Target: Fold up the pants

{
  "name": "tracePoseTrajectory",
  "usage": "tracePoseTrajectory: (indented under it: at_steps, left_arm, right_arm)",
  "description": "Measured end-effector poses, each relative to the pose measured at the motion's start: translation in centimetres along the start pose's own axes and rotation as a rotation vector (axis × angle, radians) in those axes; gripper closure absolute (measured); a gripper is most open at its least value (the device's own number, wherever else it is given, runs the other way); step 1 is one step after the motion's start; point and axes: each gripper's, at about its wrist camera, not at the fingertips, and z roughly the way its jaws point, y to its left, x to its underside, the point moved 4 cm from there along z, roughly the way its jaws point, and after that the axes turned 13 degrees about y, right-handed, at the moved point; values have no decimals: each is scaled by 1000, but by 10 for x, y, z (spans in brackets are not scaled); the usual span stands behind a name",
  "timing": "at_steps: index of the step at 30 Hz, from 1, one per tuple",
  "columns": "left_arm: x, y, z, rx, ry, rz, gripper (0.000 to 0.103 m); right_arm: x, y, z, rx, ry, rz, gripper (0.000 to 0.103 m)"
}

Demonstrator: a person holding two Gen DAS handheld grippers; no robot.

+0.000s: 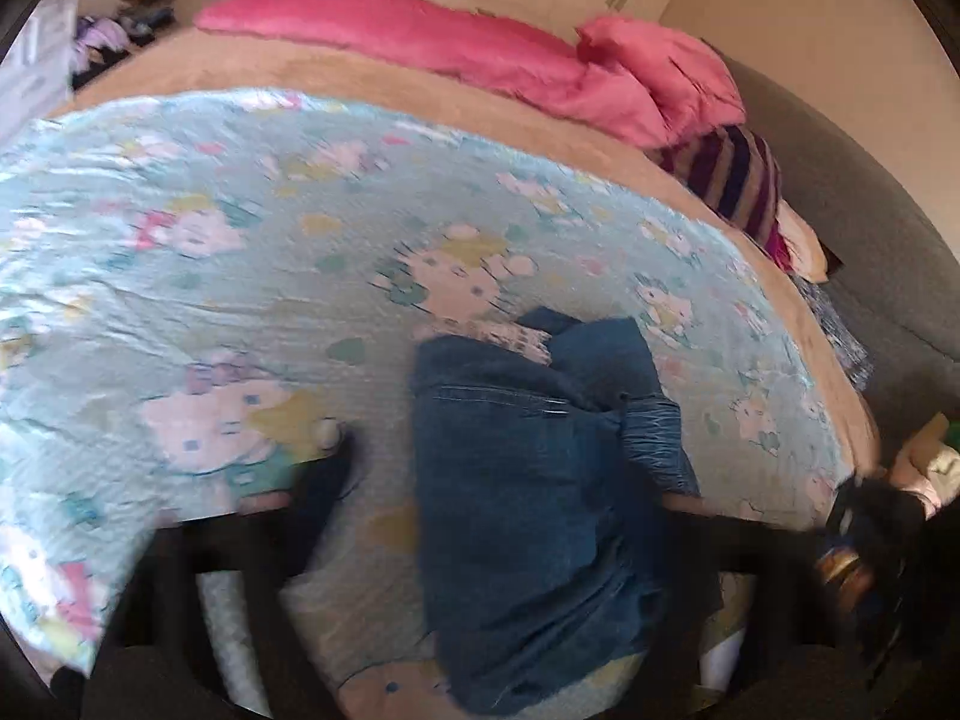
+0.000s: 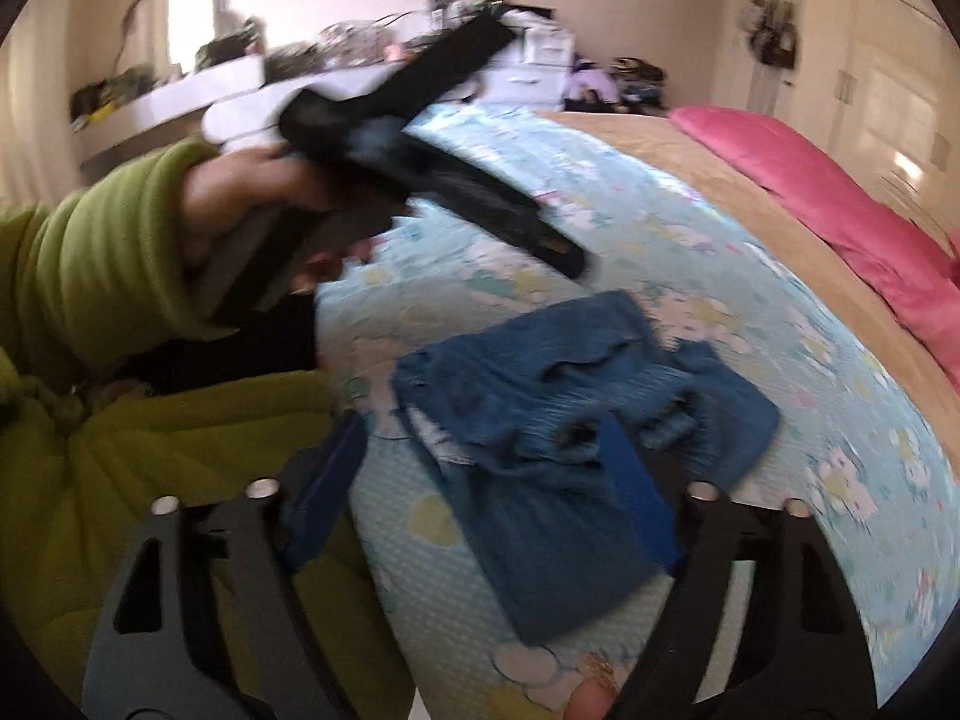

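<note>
On the bed (image 1: pixel 372 78) lies one pair of jeans (image 1: pixel 528 510); both grippers' jaws gape, empty.

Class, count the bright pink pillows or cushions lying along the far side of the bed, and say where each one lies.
2. One long pink pillow lies along the bed's far edge; a second lies crumpled at its right end, above the striped cushion. More may be hidden out of view.
</note>
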Motion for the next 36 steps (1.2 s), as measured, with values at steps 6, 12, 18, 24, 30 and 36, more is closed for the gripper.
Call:
tracePoseTrajectory:
  at_steps: [6,12,18,24,30,36]
  left_arm:
    - [-8,-3,45,0,96,27,74]
    - [-8,0,54,5,109,29,74]
    - [-6,4,56,30,108,21,72]
    - [-4,5,55,53,86,6,71]
    - [-1,-1,49,40,67,22,65]
    - [3,-3,45,24,60,33,64]
  right_arm:
    - [-20,26,43,37,64,-154,72]
    - [-42,23,82,56,111,-200,83]
    - [-29,33,69,-107,140,-193,101]
    - [-5,27,86,-103,173,-125,100]
    - [-2,19,69,-108,140,-74,97]
    - [5,23,53,-108,141,-50,91]
